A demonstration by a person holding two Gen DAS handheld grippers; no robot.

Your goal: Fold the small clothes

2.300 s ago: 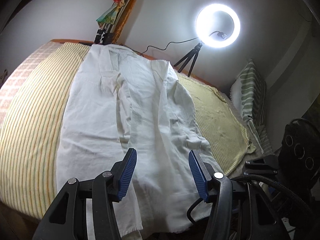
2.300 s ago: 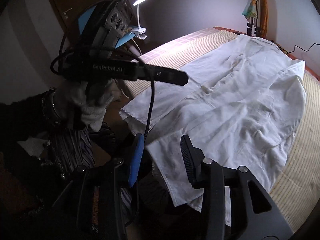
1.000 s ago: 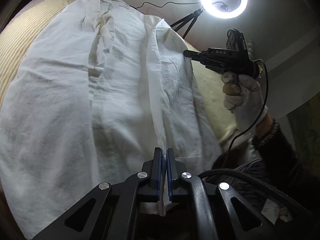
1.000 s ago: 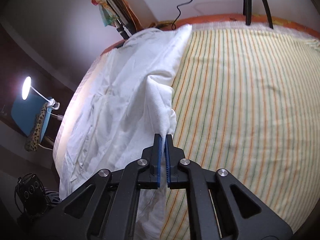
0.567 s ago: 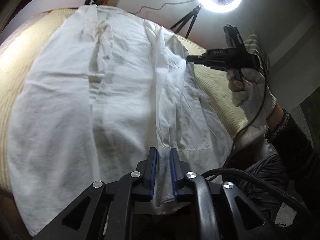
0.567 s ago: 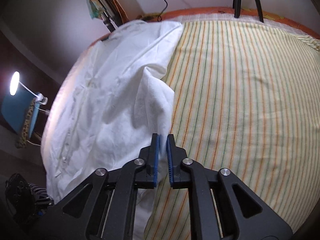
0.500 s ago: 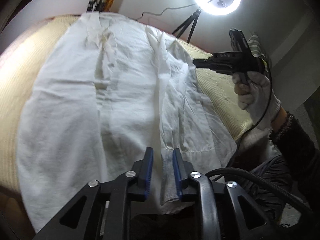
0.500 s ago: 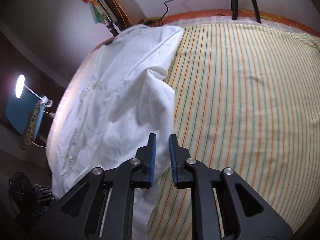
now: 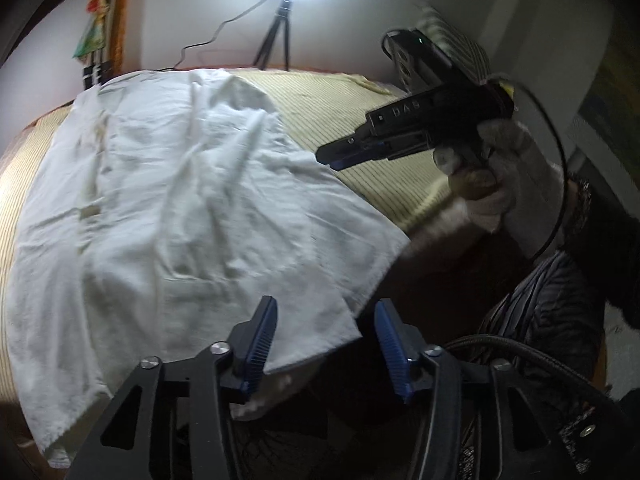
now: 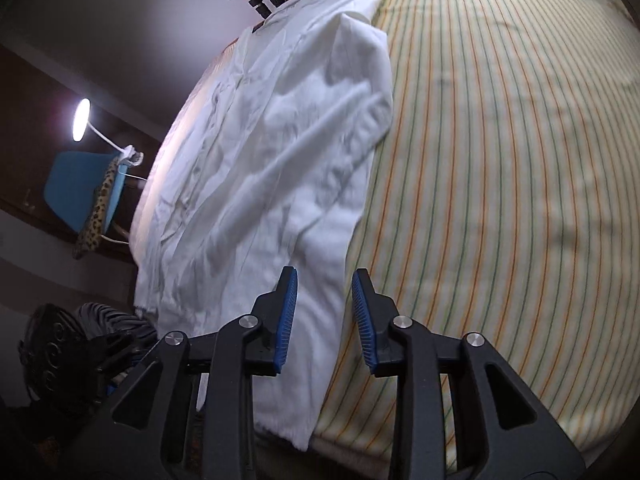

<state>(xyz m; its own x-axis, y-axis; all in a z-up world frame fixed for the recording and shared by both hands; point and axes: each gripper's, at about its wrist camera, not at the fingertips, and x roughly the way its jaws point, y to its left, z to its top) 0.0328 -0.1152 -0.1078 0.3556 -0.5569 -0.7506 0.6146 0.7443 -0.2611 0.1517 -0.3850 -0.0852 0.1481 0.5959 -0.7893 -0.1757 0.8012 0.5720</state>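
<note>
On the striped bedspread [image 10: 500, 160] lies the white shirt [image 9: 192, 208], spread flat, one side folded in over its middle. My left gripper [image 9: 323, 344] has just been opening, jaws apart over the hem corner, gripping nothing. My right gripper [image 10: 325, 316] has also been opening, pads clear of the shirt's edge below.

Both wrist views angled down, close, sharing white garment [image 9: 180, 200]
</note>
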